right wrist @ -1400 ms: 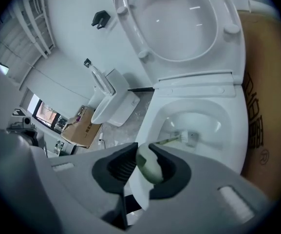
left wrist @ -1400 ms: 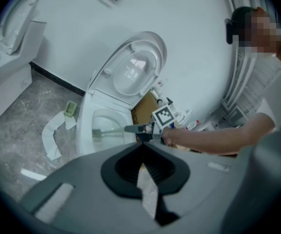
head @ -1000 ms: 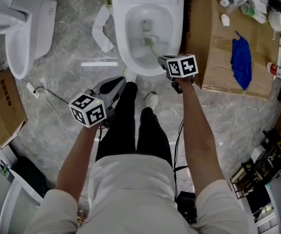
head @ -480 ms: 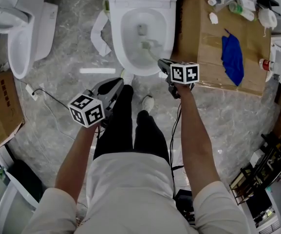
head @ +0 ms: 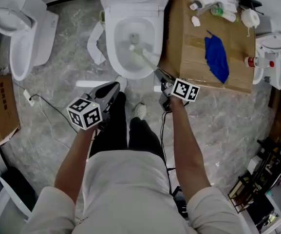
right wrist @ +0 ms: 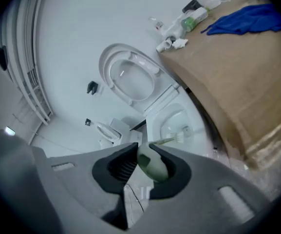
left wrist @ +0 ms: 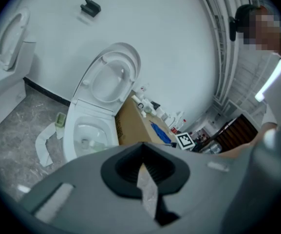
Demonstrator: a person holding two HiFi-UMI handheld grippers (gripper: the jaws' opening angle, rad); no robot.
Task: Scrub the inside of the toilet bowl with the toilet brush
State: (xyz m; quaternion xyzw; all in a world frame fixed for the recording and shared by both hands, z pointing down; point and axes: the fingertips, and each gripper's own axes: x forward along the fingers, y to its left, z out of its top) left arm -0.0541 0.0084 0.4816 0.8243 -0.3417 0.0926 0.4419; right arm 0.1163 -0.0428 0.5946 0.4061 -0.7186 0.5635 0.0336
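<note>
Grey marbled floor tiles surrounded the toilet bowl [head: 115, 62] at twelve o'clock, with a cardboard box [head: 189, 62] at two o'clock. The right claw [head: 160, 78] was clamped on the pale green handle of the toilet brush [head: 144, 56], whose bristle head sat low inside the bowl. The left claw [head: 112, 88] hung closed and empty at ten o'clock. Scrubbing well would likely call for firm sweeps round the wall and under the rim, with a steady grip.

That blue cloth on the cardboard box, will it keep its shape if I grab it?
Probably not: the blue cloth lies crumpled in soft folds on the cardboard box, so likely floppy. It looks thin, so probably light.
</note>
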